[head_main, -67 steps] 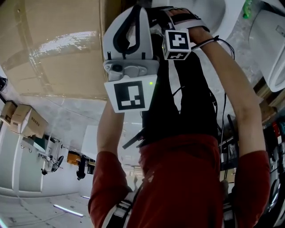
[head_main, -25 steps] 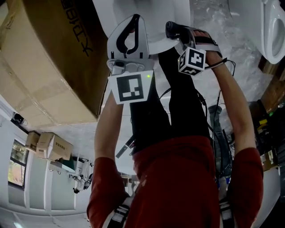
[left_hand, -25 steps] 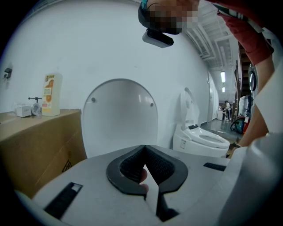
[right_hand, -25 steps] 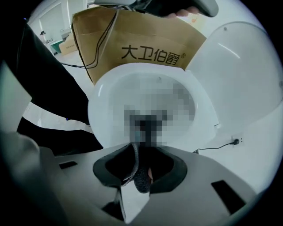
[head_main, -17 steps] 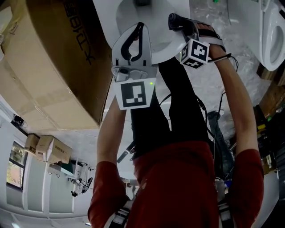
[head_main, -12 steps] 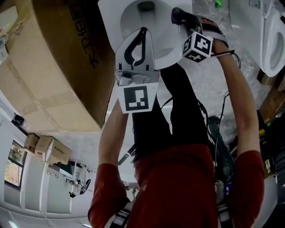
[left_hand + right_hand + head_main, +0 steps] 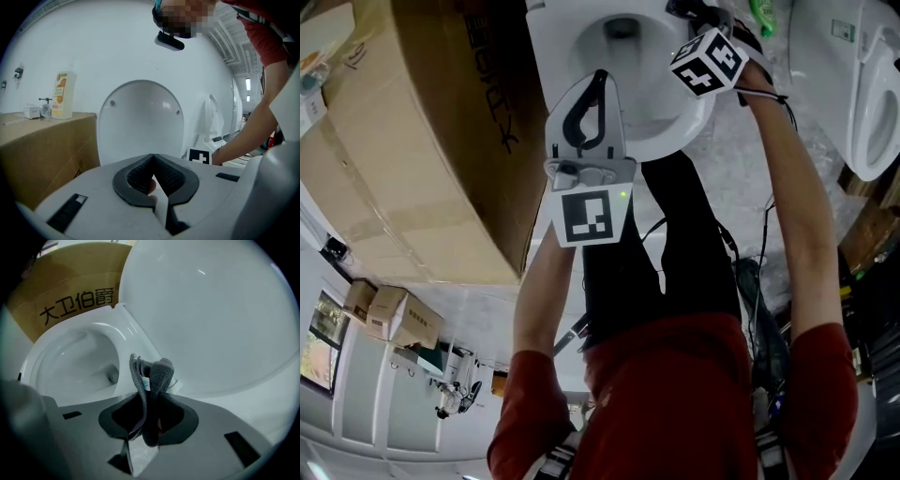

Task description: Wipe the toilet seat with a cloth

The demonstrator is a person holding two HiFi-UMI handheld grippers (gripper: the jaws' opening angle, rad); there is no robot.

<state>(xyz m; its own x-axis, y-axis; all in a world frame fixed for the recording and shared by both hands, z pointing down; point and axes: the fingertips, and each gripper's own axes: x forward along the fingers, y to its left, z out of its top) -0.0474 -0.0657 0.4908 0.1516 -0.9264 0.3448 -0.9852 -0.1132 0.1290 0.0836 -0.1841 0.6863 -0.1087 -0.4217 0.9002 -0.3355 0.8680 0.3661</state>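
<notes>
With your right gripper (image 7: 149,404) clenched on the grey cloth (image 7: 158,373) just above the toilet bowl (image 7: 75,362), and your left gripper (image 7: 153,157) pinched closed, empty, over the bowl's near edge, the toilet seat (image 7: 133,333) looks wholly unwiped.

Grey cloth (image 7: 152,378), bunched and folded, clamped between the jaws of the right gripper (image 7: 149,404), over the white toilet (image 7: 61,362) rim; lid (image 7: 211,319) raised.
</notes>
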